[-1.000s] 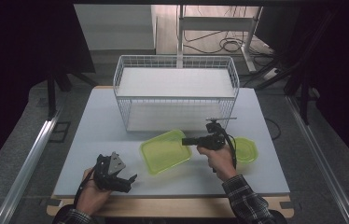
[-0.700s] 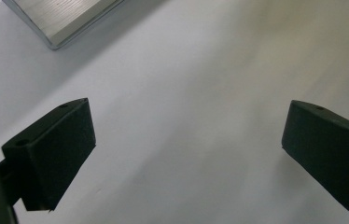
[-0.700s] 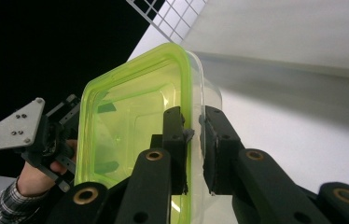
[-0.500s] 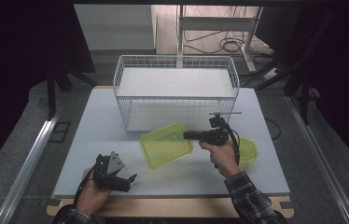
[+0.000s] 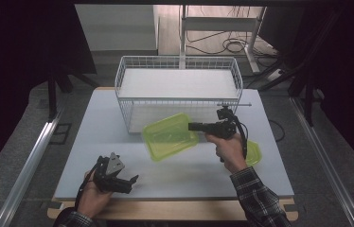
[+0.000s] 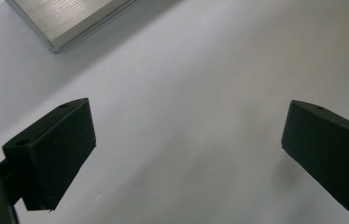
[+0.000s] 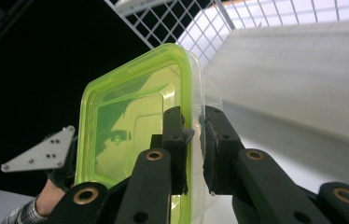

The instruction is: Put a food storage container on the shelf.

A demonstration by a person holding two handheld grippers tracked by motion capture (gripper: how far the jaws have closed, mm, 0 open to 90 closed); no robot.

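The right tool [image 5: 199,126] pinches only the thin rim of the green tub [image 5: 169,136], held above the worktop [image 5: 94,123] before the wire basket [image 5: 177,80] — it could twist loose and drop — while the left tool [image 5: 128,182] rests wide, empty.

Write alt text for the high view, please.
The right gripper holds a yellow-green plastic container by its rim, lifted in front of a white wire basket. The left gripper rests open near the grey table's front edge.

green container [image 5: 169,136] | translucent, rectangular, empty | lifted off table, tilted | rim pinched by right gripper [image 5: 193,126] | just before wire basket [image 5: 177,90]
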